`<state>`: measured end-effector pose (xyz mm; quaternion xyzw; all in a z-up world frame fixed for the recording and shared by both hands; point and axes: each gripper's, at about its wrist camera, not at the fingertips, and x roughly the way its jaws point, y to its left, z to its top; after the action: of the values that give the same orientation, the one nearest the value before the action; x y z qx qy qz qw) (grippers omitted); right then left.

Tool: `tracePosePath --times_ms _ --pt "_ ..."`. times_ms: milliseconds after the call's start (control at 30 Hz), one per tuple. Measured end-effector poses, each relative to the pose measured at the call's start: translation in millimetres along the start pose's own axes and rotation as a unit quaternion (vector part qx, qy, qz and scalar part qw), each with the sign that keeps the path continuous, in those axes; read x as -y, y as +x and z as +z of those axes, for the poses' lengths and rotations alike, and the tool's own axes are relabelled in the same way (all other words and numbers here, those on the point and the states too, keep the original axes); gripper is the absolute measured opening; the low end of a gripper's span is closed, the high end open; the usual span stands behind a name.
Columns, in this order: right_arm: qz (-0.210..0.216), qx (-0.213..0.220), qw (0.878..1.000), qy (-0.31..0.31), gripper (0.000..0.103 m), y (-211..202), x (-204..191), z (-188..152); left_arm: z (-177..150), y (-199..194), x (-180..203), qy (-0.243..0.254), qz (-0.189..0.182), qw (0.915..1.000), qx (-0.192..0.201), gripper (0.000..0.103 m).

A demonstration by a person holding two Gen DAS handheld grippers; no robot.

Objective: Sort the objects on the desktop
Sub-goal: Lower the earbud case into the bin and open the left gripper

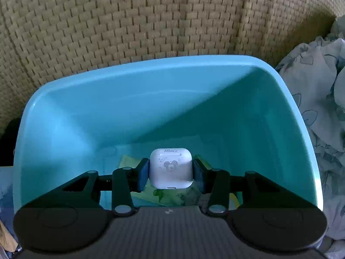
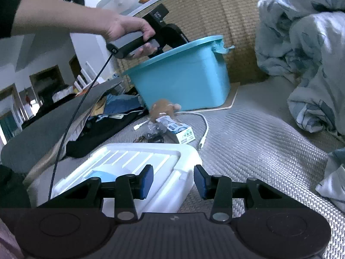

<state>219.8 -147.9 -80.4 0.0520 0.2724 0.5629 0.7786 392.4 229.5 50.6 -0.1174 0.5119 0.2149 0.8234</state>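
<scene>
My left gripper (image 1: 170, 173) is shut on a white earbud case (image 1: 170, 168) with a mouse print, held inside the teal plastic bin (image 1: 64, 116) above a yellow-green paper item (image 1: 163, 196) on its floor. In the right wrist view the teal bin (image 2: 183, 77) stands at the back, with the hand-held left gripper dipping into it. My right gripper (image 2: 173, 181) is open and empty above a white tray (image 2: 138, 161) that holds a blue item (image 2: 101, 176). On the mat lie a small printed box (image 2: 179, 129), a brown plush toy (image 2: 163, 108), a white cable (image 2: 204, 129) and a dark crinkled packet (image 2: 151, 133).
A woven wall (image 1: 151, 17) rises behind the bin. A crumpled floral blanket (image 2: 306, 60) lies at the right. A dark board (image 2: 43, 125) and a pile of clothes and bags (image 2: 112, 116) lie at the left. The surface is a grey woven mat (image 2: 258, 151).
</scene>
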Motion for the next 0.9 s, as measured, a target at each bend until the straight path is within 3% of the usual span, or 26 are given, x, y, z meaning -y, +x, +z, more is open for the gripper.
tracePosePath --times_ms 900 --pt "0.000 -0.004 1.000 0.003 0.047 -0.5 2.0 -0.6 -4.3 7.5 3.2 0.013 -0.017 0.9987 -0.047 0.047"
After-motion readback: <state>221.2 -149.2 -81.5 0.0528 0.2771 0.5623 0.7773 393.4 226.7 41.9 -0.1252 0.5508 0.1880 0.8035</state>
